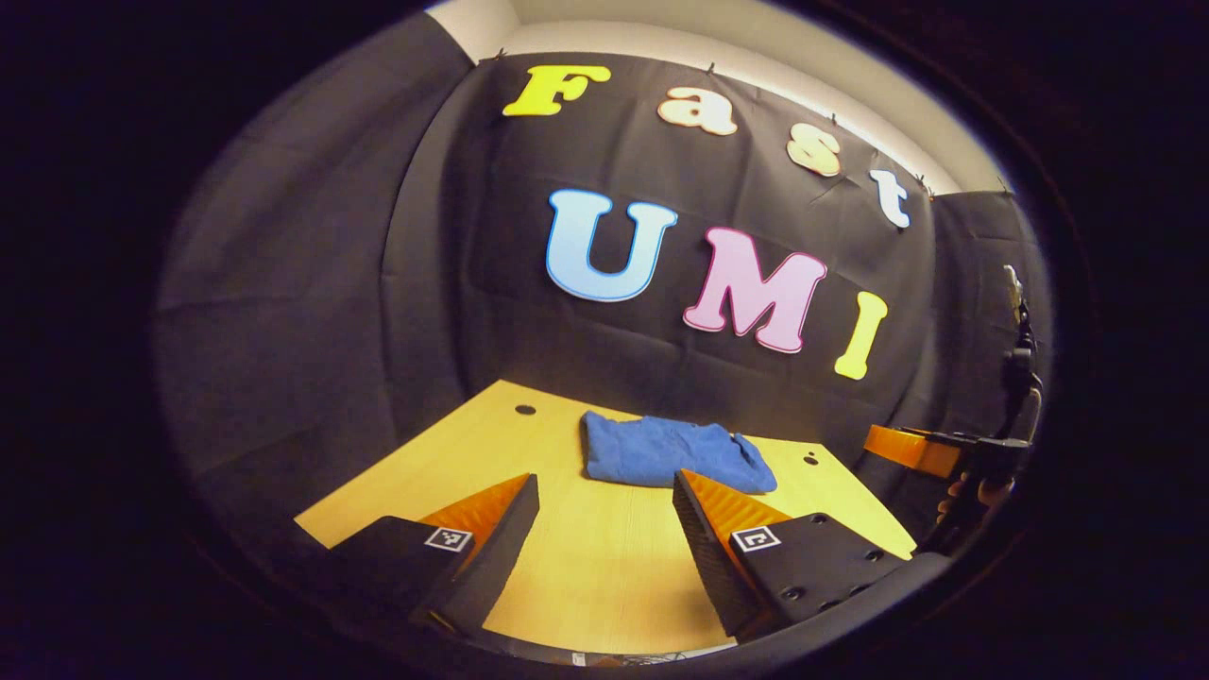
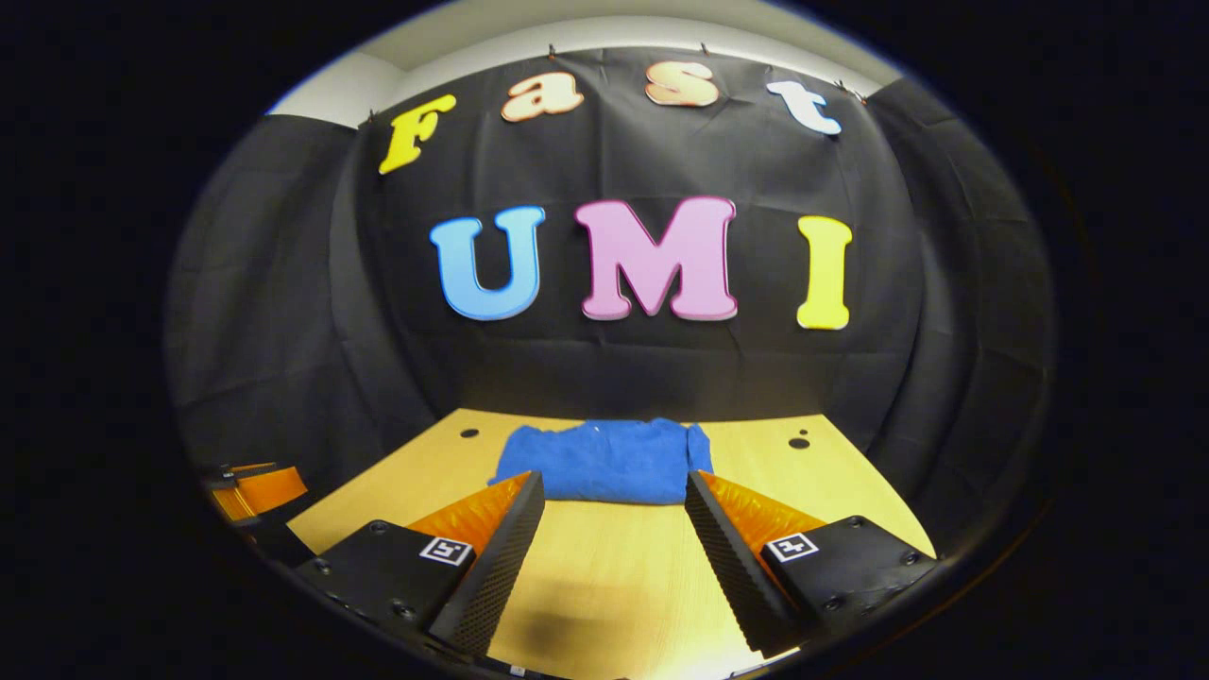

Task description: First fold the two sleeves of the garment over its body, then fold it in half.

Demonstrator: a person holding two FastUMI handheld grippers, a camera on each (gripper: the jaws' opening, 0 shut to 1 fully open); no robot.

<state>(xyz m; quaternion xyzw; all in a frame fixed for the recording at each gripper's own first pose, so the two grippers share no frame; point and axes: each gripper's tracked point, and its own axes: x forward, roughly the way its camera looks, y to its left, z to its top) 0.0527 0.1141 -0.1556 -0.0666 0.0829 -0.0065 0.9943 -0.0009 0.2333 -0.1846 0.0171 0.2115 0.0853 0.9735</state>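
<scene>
A blue garment (image 1: 666, 453) lies folded into a compact rectangle toward the far side of the wooden table (image 1: 604, 557); in the right gripper view the garment (image 2: 604, 461) sits straight ahead. My left gripper (image 1: 604, 491) hovers open above the near part of the table, well short of the cloth, nothing between its fingers. My right gripper (image 2: 614, 486) is likewise open and held back from the garment. The right gripper (image 1: 911, 446) and the hand holding it appear at the right edge of the left gripper view; the left gripper (image 2: 260, 486) appears at the left edge of the right gripper view.
The table (image 2: 604, 586) has small round holes near its far corners (image 1: 525, 410) (image 2: 799, 442). Black cloth walls close in behind and on both sides. A dark stand (image 1: 1020, 368) rises at the right.
</scene>
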